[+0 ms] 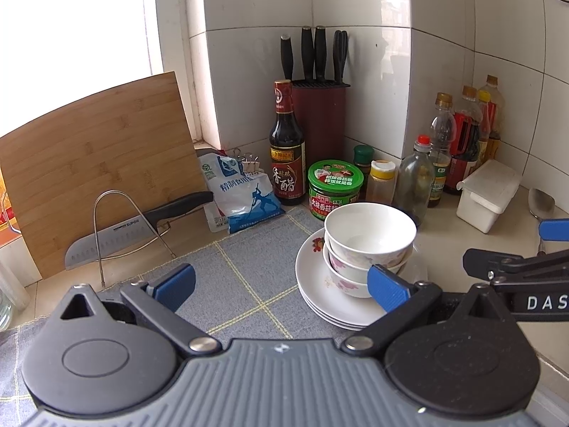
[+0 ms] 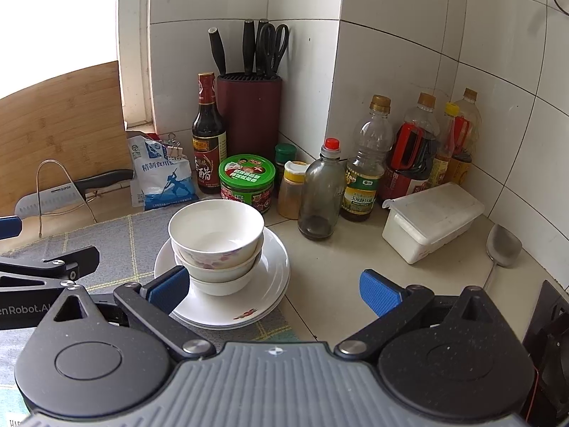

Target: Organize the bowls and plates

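Both the left gripper (image 1: pixel 282 286) and right gripper (image 2: pixel 274 290) gape wide, empty; nested bowls (image 2: pixel 216 240) on stacked plates (image 2: pixel 274 267) sit just ahead, between them.

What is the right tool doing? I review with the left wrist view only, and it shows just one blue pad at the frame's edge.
Observer: The right tool is open and empty, its left pad close in front of the stacked bowls.
Operator: Anything past the spoon on the right?
Observer: Yes, a black object stands at the edge of the frame, nearer the camera than the spoon. I cannot tell what it is.
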Tool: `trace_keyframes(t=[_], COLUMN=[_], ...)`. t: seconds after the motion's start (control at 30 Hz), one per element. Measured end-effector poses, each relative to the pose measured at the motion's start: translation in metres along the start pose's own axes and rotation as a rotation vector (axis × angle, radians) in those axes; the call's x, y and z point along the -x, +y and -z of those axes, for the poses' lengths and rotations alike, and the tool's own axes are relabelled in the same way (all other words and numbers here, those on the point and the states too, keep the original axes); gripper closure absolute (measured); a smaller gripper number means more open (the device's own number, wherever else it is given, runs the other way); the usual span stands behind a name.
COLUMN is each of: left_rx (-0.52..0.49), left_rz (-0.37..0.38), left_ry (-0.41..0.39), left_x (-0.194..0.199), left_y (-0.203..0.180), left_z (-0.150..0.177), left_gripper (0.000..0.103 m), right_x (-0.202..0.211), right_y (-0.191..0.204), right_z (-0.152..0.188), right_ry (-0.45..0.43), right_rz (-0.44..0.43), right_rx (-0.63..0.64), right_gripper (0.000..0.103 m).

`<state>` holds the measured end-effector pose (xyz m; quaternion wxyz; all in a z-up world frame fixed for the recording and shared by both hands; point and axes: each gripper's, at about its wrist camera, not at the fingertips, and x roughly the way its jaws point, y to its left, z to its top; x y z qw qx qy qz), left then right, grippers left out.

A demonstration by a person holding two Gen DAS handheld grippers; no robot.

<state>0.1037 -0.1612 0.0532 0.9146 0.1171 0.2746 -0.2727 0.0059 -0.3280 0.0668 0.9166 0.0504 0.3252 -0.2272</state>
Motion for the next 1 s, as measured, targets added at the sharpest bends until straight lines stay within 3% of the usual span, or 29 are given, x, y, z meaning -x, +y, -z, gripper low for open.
trace_keyframes(t=[1.0], left_rx=[0.007], left_rz=[0.003], left_ry=[0.012], left_x=[0.0039], left_y=[0.0029], left_z=[-0.0004], left_gripper=[0.001], right_x=[0.0018], right_y=[0.0015], right_z=[-0.0015], right_ry=[-0.014], right_rz=[0.013], right_rx=[0.016], right_gripper=[0.000])
